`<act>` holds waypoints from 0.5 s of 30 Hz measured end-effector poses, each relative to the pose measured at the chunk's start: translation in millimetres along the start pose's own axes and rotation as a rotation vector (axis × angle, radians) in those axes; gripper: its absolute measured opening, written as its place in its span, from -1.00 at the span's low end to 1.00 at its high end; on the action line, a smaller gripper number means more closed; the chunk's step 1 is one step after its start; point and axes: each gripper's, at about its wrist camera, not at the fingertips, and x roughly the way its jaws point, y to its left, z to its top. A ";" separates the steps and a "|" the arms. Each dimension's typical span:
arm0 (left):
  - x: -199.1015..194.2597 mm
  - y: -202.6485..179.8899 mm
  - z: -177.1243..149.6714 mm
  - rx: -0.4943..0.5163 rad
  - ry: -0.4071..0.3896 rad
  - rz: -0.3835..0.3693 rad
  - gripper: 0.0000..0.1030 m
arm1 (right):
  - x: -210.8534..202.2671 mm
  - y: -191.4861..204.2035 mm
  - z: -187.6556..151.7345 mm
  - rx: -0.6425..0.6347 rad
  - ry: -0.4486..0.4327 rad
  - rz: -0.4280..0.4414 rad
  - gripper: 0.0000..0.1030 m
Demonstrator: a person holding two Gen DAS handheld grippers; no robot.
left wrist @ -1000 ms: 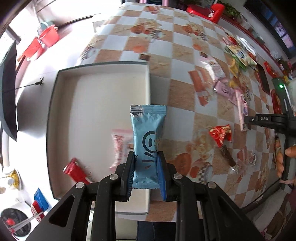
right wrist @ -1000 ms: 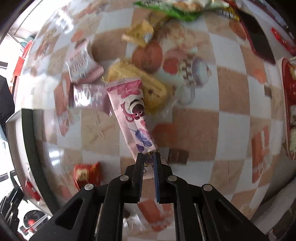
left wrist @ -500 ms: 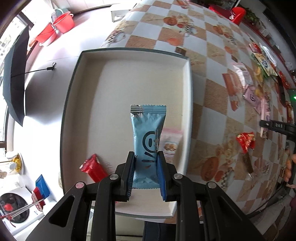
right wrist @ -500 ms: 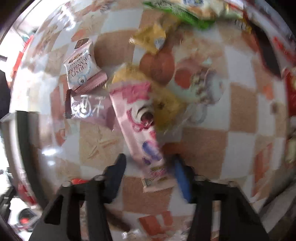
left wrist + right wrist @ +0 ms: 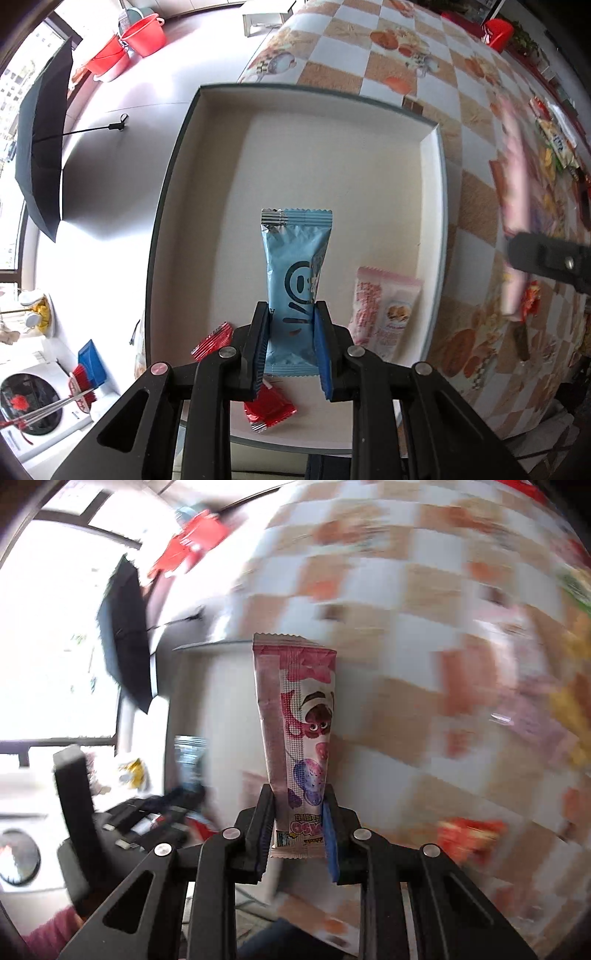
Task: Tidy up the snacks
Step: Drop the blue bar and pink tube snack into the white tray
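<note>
Two snack packets being carried at the white tray, one in each gripper

The left gripper (image 5: 290, 350) is pointing down over the white tray (image 5: 436, 206), its jaws easing apart with the blue packet (image 5: 295, 273) between the pads, still touching them; inside the tray a pink-and-white packet (image 5: 388, 310) is lying just right of the blue one, and two red packets (image 5: 212, 341) (image 5: 267, 408) are sitting near the tray's front edge; the right gripper (image 5: 299, 834) is clamping the lower end of a long pink packet (image 5: 299, 716), which is standing upright over the tray's blurred edge (image 5: 207, 646); more snacks are lying on the checked tablecloth (image 5: 472, 258) right of the tray
</note>
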 end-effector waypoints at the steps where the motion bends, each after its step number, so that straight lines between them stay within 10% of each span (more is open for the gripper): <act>1: 1.6 -0.5 -1.2 0.009 0.006 0.015 -0.27 | 8.1 16.6 3.5 -0.016 0.022 0.043 -0.34; 4: -6.7 -1.1 -8.2 0.031 -0.039 0.056 0.46 | 23.8 30.3 9.1 -0.035 0.053 0.003 1.00; 15: -40.6 -65.2 -28.0 0.249 -0.025 -0.050 0.54 | -60.7 -88.0 -76.0 0.126 -0.055 -0.280 1.00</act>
